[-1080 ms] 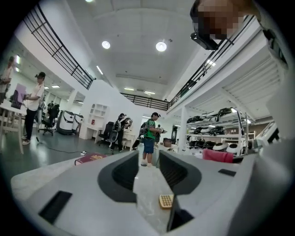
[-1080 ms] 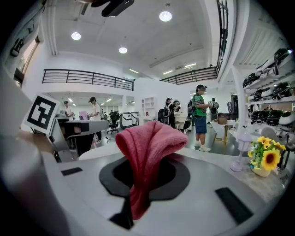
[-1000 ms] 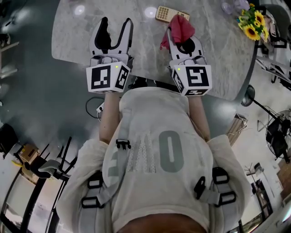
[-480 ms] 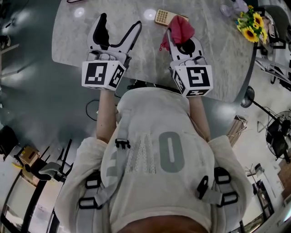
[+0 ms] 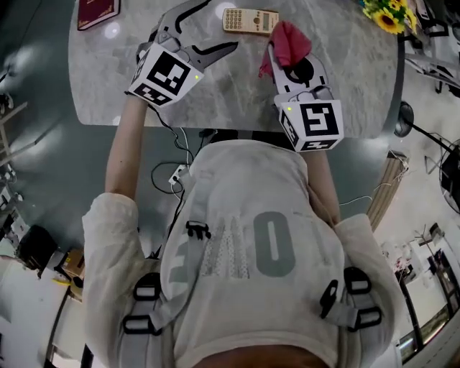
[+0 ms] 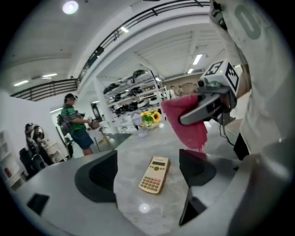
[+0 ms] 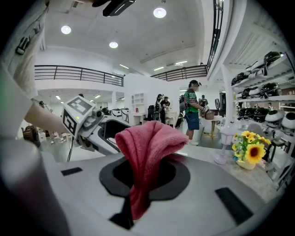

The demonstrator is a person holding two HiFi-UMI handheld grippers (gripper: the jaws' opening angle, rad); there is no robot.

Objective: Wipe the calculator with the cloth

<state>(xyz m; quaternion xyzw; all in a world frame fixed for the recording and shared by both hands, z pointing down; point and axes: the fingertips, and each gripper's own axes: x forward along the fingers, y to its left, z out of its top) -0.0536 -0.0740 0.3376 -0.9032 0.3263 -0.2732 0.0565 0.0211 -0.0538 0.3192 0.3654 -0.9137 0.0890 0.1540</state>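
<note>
Left gripper, jaws just opened and empty, faces the calculator ahead; right gripper clamps the soft cloth. The calculator seems light, rigid, slippery: brace its long edges.

Overhead, gripper views roughly facing, sharing cloth

Count so far:
- 1 calculator
- 1 red cloth
- 2 grippers: left gripper and right gripper
- 2 marker cubes, one per gripper
- 1 marble table
- 1 dark red book
- 1 bunch of sunflowers
- 1 clear glass piece just beside the sunflowers; can't tell what it is
- 1 person in a light vest
- 2 background people in the left gripper view: green-shirted person and second bystander

The right gripper view shows more figures further back, too small to count.
</note>
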